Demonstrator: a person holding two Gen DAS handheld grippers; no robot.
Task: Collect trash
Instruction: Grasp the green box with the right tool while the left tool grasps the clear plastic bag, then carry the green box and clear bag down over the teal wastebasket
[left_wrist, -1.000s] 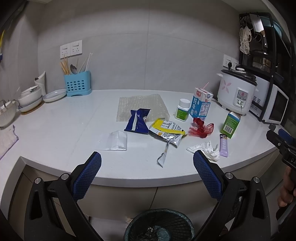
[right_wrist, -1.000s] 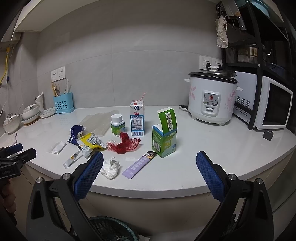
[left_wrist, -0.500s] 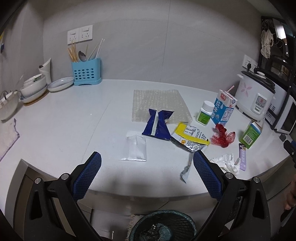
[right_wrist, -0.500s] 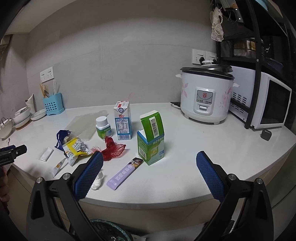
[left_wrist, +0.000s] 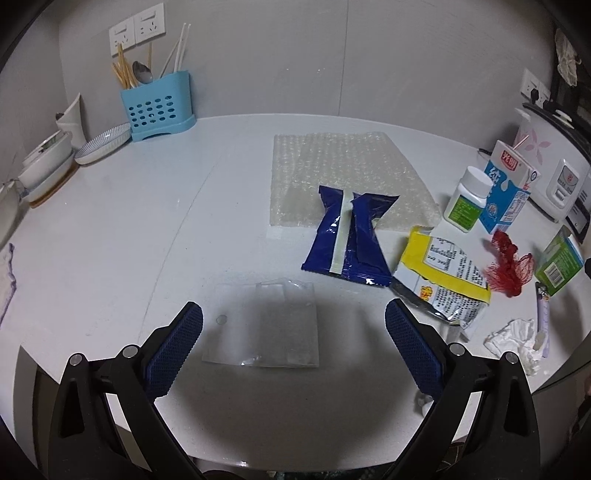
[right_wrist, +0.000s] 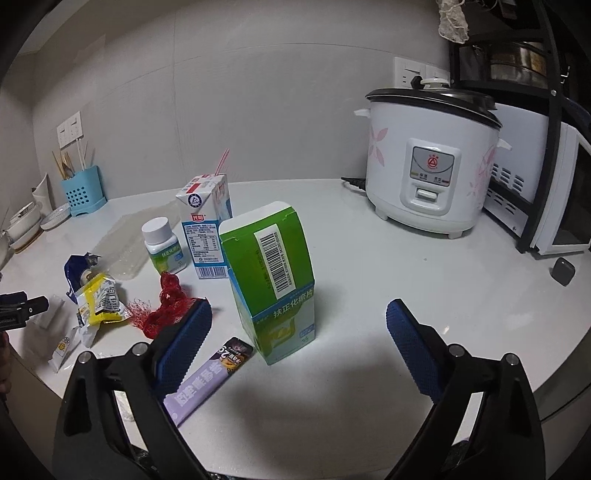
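Both claws gape wide and empty: the left claw (left_wrist: 293, 325) over a clear plastic bag (left_wrist: 264, 326) near the counter's (left_wrist: 110, 229) front edge. The right claw (right_wrist: 297, 330) faces a green box (right_wrist: 271, 273) lettered 扶正化瘀片, with a barcode on its flap.

Setting: home kitchen. White desk (right_wrist: 369, 266) against a grey tiled wall carries a flowered rice cooker (right_wrist: 430, 162), with a microwave (right_wrist: 546, 184) on a black rack beside it. Far left: blue utensil holder (left_wrist: 157, 105) with chopsticks and a spoon, stacked bowls (left_wrist: 44, 166), wall sockets (left_wrist: 136, 27).
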